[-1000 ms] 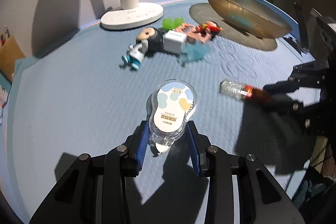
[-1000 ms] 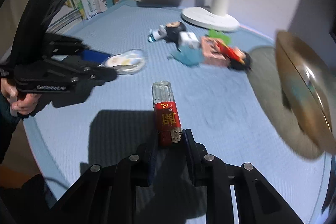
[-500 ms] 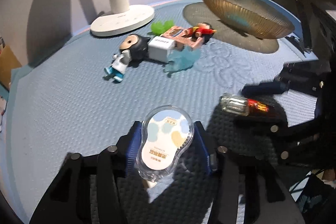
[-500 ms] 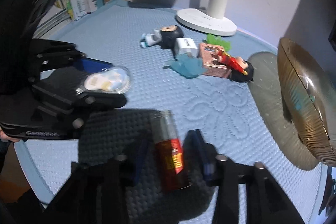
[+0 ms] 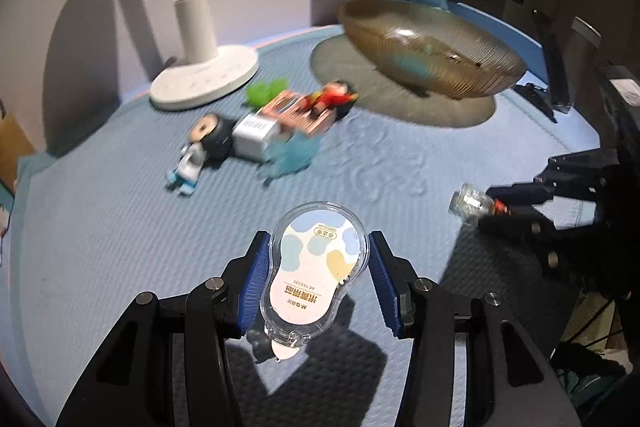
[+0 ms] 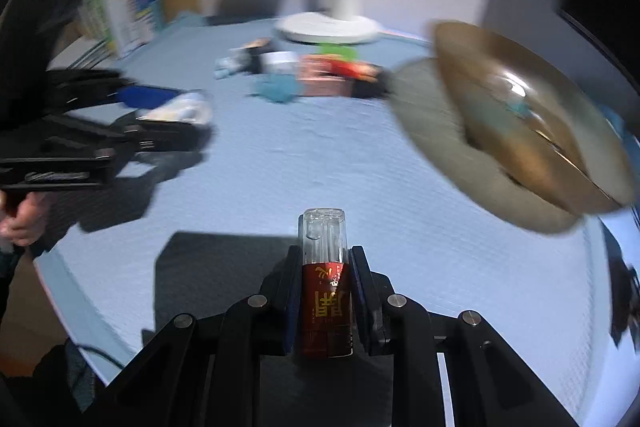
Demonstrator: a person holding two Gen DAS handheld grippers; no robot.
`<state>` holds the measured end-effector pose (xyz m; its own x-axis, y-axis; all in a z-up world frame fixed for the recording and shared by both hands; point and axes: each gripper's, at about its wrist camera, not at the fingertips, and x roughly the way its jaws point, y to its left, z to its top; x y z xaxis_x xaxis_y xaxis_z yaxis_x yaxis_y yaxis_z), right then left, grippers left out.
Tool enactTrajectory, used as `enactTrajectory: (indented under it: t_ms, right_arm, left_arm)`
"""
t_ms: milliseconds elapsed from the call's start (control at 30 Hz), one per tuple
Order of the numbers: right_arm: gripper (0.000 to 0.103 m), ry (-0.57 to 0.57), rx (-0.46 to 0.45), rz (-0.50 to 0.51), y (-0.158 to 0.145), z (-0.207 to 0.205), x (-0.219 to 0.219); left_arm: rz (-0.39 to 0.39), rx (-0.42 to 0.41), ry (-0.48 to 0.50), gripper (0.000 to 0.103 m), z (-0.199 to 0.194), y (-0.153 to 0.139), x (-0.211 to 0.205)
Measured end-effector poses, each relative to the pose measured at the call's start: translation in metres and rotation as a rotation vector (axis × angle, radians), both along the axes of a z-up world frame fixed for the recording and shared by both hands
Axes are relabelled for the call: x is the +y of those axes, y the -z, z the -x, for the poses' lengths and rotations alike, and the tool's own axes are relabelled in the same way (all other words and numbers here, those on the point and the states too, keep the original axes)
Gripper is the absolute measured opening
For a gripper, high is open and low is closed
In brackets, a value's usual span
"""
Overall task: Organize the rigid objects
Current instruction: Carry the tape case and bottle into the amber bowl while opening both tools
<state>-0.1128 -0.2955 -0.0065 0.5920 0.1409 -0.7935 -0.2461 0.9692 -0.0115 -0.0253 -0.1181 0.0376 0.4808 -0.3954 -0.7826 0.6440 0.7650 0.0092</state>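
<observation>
My left gripper [image 5: 318,239] is shut on a clear correction tape case [image 5: 316,275] with a white label dotted blue and yellow. The case hangs above the blue mat [image 5: 100,227] and casts a shadow on it. My right gripper [image 6: 325,251] has its jaws closing, and both pads press a red-labelled lighter [image 6: 326,291] whose clear end sticks out forward. The left wrist view shows that lighter [image 5: 470,205] at the right in the right gripper [image 5: 496,207]. In the right wrist view the tape case [image 6: 180,109] is blurred at the left.
A ribbed golden bowl [image 5: 432,55] stands at the back right on a round pad. Mid-mat lies a pile: a small doll [image 5: 208,139], a white cube [image 5: 256,135], a pink box [image 5: 300,111], a red figure [image 5: 332,97]. A white lamp base [image 5: 204,79] and books [image 6: 132,3] line the back.
The left gripper widened around the tape case and carried it off the mat toward the toys. The right jaws loosened around the lighter half a second ago and have closed on it again.
</observation>
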Motion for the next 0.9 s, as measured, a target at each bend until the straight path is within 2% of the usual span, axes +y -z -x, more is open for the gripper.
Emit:
enactTrajectory:
  t_ms: [167,333,467,600,700,833,900]
  right_arm:
    - [0.022,0.113,-0.049,-0.015,-0.022,0.004,-0.042]
    - [0.022,0.197,-0.150,-0.050,-0.065,0.011,-0.072]
    - [0.022,0.292,-0.200,-0.071,-0.089,-0.004,-0.103]
    - [0.022,0.490,-0.202,-0.075,-0.107,-0.039,-0.145]
    - [0.022,0.618,-0.155,-0.044,-0.102,-0.064,-0.171]
    - [0.022,0.658,-0.079,-0.037,-0.083,-0.090,-0.187]
    - [0.022,0.672,-0.043,-0.032,-0.074,-0.097,-0.190]
  left_arm:
    - [0.025,-0.025,0.028,0.046,0.003,-0.016,-0.028]
    - [0.067,-0.095,0.065,0.046,-0.002,-0.051,-0.060]
    - [0.104,-0.165,0.078,0.046,-0.021,-0.085,-0.095]
    - [0.168,-0.164,0.065,0.046,-0.057,-0.110,-0.129]
    - [0.128,-0.176,0.043,0.046,-0.078,-0.103,-0.163]
    - [0.071,-0.122,0.038,0.046,-0.100,-0.072,-0.197]
    - [0.071,-0.088,0.027,0.046,-0.108,-0.060,-0.207]
